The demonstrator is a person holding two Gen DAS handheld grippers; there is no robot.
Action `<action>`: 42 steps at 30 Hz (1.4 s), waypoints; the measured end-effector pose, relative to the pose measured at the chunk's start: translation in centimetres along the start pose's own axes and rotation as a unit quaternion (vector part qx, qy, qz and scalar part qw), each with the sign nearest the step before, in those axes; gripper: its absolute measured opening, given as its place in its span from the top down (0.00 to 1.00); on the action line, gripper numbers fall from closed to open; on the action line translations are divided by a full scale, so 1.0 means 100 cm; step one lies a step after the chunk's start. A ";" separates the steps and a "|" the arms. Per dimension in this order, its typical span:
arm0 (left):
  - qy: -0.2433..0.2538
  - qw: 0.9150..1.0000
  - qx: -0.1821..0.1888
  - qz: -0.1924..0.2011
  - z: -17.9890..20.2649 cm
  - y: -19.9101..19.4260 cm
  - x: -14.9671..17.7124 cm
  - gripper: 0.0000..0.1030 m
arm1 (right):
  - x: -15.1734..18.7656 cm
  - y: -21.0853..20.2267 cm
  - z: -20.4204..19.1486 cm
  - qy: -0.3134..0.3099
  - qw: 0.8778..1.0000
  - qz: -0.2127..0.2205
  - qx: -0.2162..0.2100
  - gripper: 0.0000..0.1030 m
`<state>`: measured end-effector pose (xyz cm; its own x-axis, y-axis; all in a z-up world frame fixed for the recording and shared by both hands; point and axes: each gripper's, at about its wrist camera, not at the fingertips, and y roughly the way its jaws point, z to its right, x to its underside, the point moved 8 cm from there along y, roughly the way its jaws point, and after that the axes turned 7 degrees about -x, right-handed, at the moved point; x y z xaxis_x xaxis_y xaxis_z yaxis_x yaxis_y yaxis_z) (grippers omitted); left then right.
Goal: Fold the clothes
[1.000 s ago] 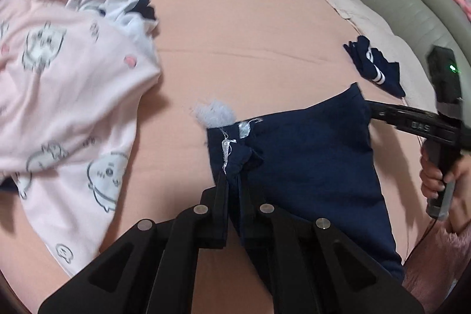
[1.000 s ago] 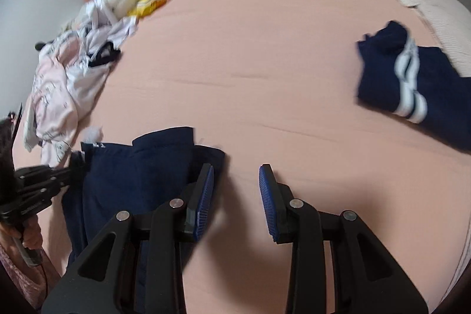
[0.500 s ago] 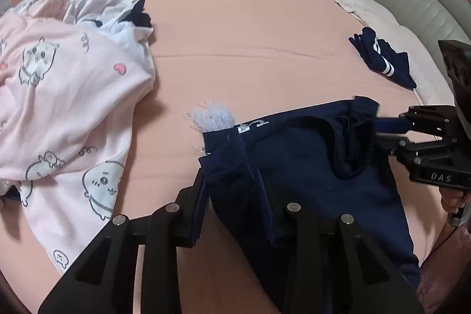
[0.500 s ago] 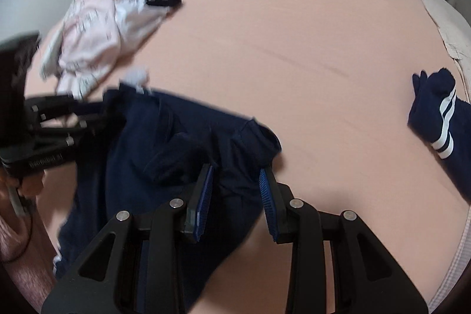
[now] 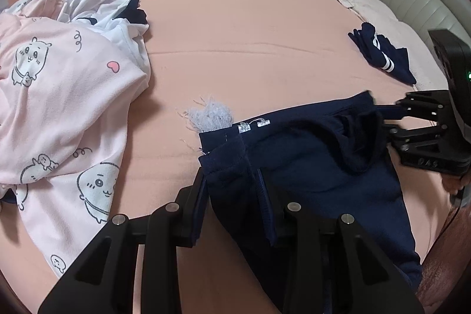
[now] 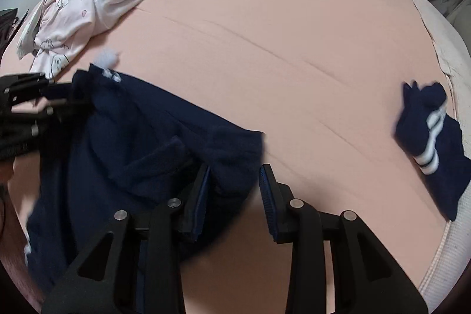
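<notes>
In the left wrist view, the navy garment [image 5: 309, 167] lay on the pink bed [image 5: 250, 34] near its front edge, its long axis running sideways from one gripper to the other. The left gripper [image 5: 232, 196] stood with its jaws parted, the garment's hemmed left corner bunched between them; the right pad looked to lie against the cloth while the left showed a sliver of gap, so a firm pinch could not be confirmed. The right gripper [image 5: 382, 114] reached in from the bed's right side at the garment's far corner, its fingertips hidden in the folds. A pink printed top [image 5: 59, 108] lay well apart, toward the left edge.

In the right wrist view, the right gripper [image 6: 235, 190] held its jaws apart over the garment's [image 6: 132, 143] right corner; the cloth sat against the left pad and fell short of the right one. The garment's lower part was cut off by the fingers and blurred. The left gripper [image 6: 59, 99] was at the opposite corner, so each hand was nearest its own end. A folded striped piece [image 6: 426, 137] lay near the right edge.
</notes>
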<state>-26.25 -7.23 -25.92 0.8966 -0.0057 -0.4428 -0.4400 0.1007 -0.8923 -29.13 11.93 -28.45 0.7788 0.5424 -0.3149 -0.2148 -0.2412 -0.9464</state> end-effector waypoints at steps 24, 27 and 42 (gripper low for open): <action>-0.005 0.999 -0.021 0.036 0.002 -0.004 -0.010 0.66 | 0.019 -0.025 0.049 0.127 0.985 0.096 0.065 0.65; -0.034 0.999 0.003 0.039 -0.002 -0.007 -0.012 0.66 | 0.027 -0.035 0.062 0.184 0.976 0.113 0.033 0.65; -0.060 0.998 -0.017 0.033 -0.015 0.002 -0.023 0.58 | 0.026 -0.029 0.074 0.182 0.972 0.111 0.101 0.55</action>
<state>-28.50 -8.70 -25.20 0.8647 0.1185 -0.4881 -0.4971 0.0635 -0.8654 -30.80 19.98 -27.01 0.8492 0.1650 -0.5016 -0.4838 -0.1375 -0.8643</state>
